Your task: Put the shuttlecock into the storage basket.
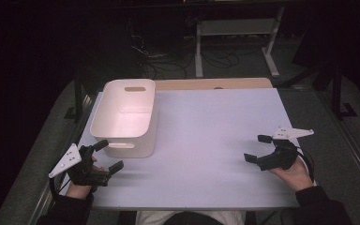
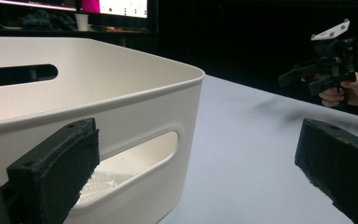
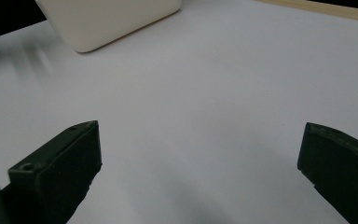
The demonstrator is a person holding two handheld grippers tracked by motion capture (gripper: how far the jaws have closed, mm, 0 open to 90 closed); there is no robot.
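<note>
No readable text, labels or numbers (distant screens blurred)

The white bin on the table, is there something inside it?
The high view shows the white bin with bare inner walls and floor, so it looks empty. Its near wall hides a strip of the floor just behind it.

**A dim lab or recording room**

We take this for a lab or test room rather than a home. We see a plain white tabletop (image 1: 206, 140) lit from above while everything around it lies in near darkness. Behind it, loose cables (image 1: 168, 58) sprawl over a grey carpeted floor (image 1: 347, 154), beside the white metal legs of another desk frame (image 1: 272, 47). In the left gripper view we make out lit monitors (image 2: 116, 7) on a dark bench at the far wall, with a white cup (image 2: 81, 21) standing below them.
</note>
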